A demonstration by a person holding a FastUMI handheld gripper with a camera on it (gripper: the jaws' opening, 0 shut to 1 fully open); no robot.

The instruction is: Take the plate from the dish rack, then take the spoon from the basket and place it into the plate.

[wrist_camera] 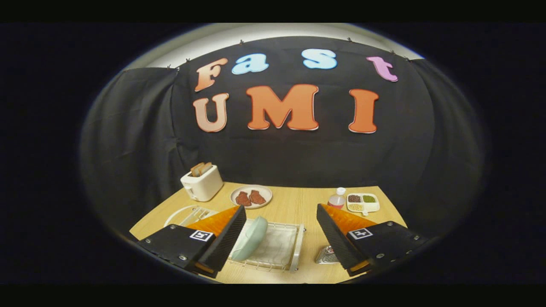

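A pale green plate (249, 238) stands on edge, leaning, at the left end of the white wire dish rack (297, 247), close beside my left finger (224, 241). The rack lies low between the two fingers, with a white cloth under it. My gripper (280, 209) is open wide above the rack and holds nothing. A white basket (179, 214) sits on the table just beyond the left finger, which hides part of it. Pale utensils (199, 212) lie in it; I cannot tell which is the spoon.
A white toaster (201, 183) with bread stands at the table's far left. Beside it is a plate with meat pieces (251, 196). A small bottle (337, 198) and a divided tray of beans (363, 202) sit far right. A silvery object (325, 255) lies by the right finger.
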